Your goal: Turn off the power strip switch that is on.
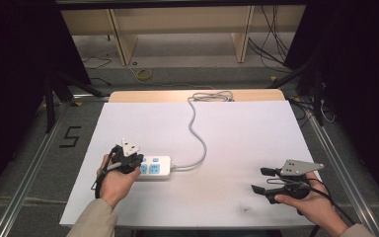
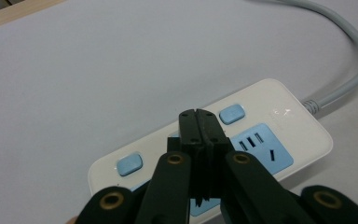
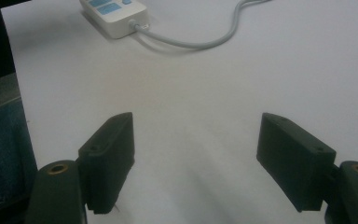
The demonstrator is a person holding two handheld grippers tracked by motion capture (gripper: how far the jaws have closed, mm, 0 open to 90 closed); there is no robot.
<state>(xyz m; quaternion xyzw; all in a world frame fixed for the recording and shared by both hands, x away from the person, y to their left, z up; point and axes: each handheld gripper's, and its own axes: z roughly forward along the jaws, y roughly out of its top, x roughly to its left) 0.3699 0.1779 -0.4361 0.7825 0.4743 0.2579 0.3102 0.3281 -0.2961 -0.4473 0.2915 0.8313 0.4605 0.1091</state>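
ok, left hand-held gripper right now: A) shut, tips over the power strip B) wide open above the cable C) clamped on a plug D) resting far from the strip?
A: in the left gripper view the left hand-held gripper has its jaws pressed together with nothing between them, tips over the power strip between its blue buttons.

White power strip [image 1: 155, 167] with blue sockets [image 2: 260, 148] and blue switches [image 2: 232, 114], lying flat on the white table at front left, long side across. Grey cord [image 1: 196, 129] leaving its right end, curving up over the table to the far edge.
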